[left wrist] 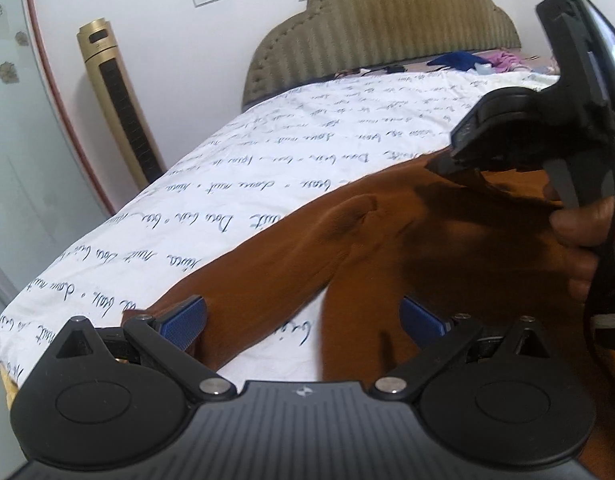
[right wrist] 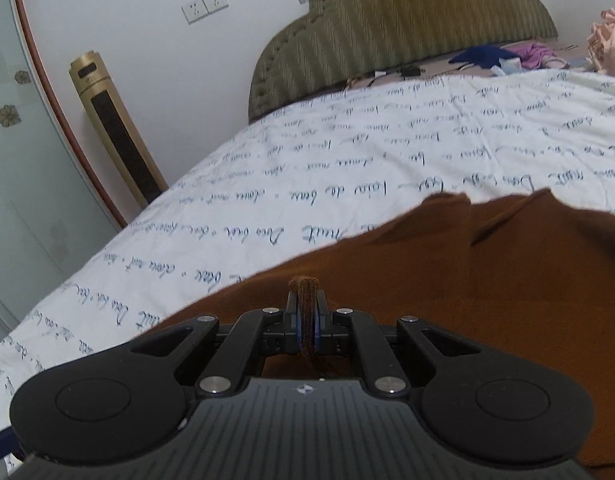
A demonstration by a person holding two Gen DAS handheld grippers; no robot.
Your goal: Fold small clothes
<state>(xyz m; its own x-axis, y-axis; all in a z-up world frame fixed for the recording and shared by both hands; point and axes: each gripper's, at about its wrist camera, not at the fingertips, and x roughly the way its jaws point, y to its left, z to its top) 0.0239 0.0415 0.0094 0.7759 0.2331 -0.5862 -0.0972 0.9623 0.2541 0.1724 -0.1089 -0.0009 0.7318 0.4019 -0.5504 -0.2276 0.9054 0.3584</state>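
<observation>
Brown knit fabric is what I am working with: a small brown garment [left wrist: 387,240] lies on the white sheet [left wrist: 267,152] printed with blue script, near the bed's near edge. My right gripper [right wrist: 306,322] is clamped tight on a pinched ridge of its cloth, which stands up between the blue pads. My left gripper [left wrist: 303,320] has its jaws spread wide, one pad over a long brown limb, a sleeve I think, with nothing pressed between them. To fold well, I judge I should carry the pinched edge low and level across the body, keep the cloth taut so no crease bunches, and use the left to pin or gather that limb first. The limb's long axis runs diagonally, from the lower left up toward the body at right; the body's far edge points toward the headboard [right wrist: 407,28].
</observation>
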